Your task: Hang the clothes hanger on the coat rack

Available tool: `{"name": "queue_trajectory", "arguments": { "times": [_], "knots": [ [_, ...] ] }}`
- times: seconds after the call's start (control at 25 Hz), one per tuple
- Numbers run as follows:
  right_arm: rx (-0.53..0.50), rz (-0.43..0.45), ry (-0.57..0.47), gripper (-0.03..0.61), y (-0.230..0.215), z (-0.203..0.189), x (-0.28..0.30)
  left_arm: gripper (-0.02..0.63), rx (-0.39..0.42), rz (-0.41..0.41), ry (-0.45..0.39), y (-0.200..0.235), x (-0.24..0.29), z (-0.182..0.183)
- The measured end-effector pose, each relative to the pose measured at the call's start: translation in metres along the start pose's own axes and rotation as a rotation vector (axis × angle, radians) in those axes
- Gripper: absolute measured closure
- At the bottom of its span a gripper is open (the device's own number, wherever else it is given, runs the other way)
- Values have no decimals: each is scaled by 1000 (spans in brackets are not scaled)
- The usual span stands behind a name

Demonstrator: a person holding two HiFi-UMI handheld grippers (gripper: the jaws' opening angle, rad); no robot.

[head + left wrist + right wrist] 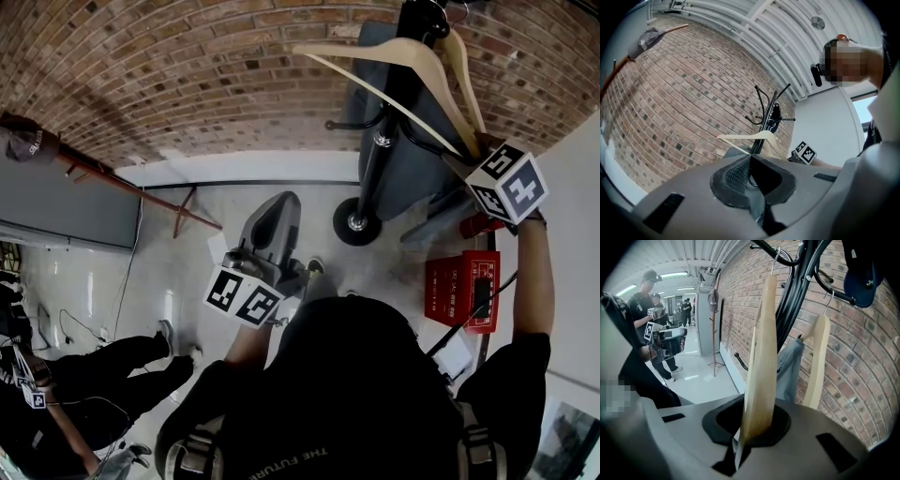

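Observation:
My right gripper is shut on one end of a pale wooden clothes hanger and holds it up against the black coat rack. In the right gripper view the hanger rises from the right gripper. Its wire hook is at a curved rack arm; whether it rests on the arm I cannot tell. A second wooden hanger hangs on another arm. My left gripper is low and left of the rack, shut with nothing in it. Its jaws point towards the rack.
A grey garment and a dark blue cap hang on the rack before the brick wall. A red box lies on the floor at right. A person is at lower left; other people stand further off.

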State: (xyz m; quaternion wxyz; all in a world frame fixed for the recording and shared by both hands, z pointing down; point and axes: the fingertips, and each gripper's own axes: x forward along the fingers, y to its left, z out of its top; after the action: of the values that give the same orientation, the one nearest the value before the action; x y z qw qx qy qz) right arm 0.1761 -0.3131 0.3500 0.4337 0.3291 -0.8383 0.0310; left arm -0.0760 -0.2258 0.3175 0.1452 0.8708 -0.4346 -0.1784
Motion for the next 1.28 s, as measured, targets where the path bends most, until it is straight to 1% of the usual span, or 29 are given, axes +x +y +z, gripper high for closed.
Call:
{"name": "queue_trajectory", "arguments": {
  "times": [0.28,0.48,0.8,1.08,1.28],
  "knots": [
    [-14,-11,34,549,-2,-4,7,594,-1,18,-2,5,-7,5],
    [16,23,29,549,7,-8,13,594,4,24,-5,8,-14,7],
    [26,29,24,549,7,-9,17,594,6,22,1,7,-15,6],
    [24,15,19,549,8,-7,20,594,9,24,4,10,-19,8],
    [27,-12,10,549,6,-5,24,594,7,28,9,12,-22,9]
  ]
}}
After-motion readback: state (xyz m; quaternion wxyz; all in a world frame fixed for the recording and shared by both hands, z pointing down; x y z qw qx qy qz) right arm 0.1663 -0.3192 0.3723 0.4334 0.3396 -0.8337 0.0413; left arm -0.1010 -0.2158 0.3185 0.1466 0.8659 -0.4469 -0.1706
